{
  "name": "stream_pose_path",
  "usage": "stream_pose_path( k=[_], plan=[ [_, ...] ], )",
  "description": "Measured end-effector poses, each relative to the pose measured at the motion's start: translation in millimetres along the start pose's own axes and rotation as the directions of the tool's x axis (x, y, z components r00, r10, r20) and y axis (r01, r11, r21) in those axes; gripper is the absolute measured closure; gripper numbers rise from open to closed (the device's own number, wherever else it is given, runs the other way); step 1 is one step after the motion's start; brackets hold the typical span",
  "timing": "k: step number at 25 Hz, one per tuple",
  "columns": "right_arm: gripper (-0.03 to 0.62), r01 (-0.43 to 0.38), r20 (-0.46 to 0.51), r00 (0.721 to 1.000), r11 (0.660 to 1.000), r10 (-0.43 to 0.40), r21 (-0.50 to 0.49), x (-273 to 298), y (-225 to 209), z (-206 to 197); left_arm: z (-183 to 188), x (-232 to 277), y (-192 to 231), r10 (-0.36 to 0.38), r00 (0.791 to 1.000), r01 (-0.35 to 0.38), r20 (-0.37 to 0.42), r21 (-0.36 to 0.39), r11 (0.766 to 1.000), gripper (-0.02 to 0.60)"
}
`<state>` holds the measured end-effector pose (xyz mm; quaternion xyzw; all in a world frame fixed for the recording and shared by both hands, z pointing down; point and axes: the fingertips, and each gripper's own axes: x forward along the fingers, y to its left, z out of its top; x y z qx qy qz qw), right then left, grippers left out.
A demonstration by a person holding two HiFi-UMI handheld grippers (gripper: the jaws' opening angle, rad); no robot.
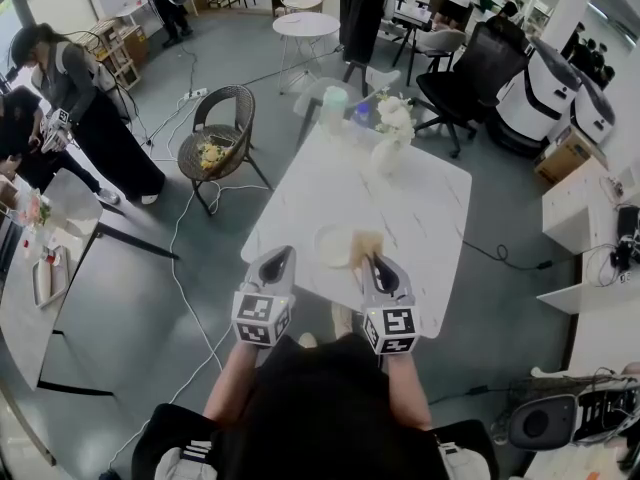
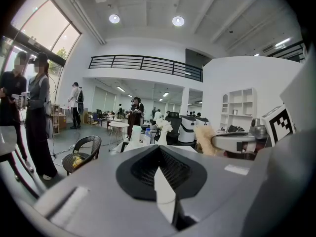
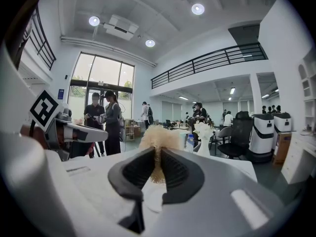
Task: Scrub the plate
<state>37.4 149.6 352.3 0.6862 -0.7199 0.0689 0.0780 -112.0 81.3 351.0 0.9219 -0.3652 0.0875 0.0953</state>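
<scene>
At the near edge of the white tabletop [image 1: 430, 198], a person's right tongs [image 1: 371, 259] pinch a tan, fibrous scrubber [image 1: 365, 240] at the right rim of a pale plate [image 1: 330, 247]. The left tongs [image 1: 281, 254] hover just left of the plate, pressed together and empty. A good scrub would likely have the left tongs steady the plate while the scrubber circles flat across it. Whether the scrubber touches the plate cannot be told, and the right tongs cover part of its rim.
</scene>
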Motion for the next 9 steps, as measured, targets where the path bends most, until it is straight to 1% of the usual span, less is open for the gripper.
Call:
stream_pose_path(
  k=[9],
  plan=[
    [0.553,-0.005,0.007,1.0,1.0,0.005,0.0,-1.9,0.6,-1.6,-3.2,-0.4,-1.5,-0.002,1.0,0.002,0.004,0.015,1.0,0.575]
  ],
)
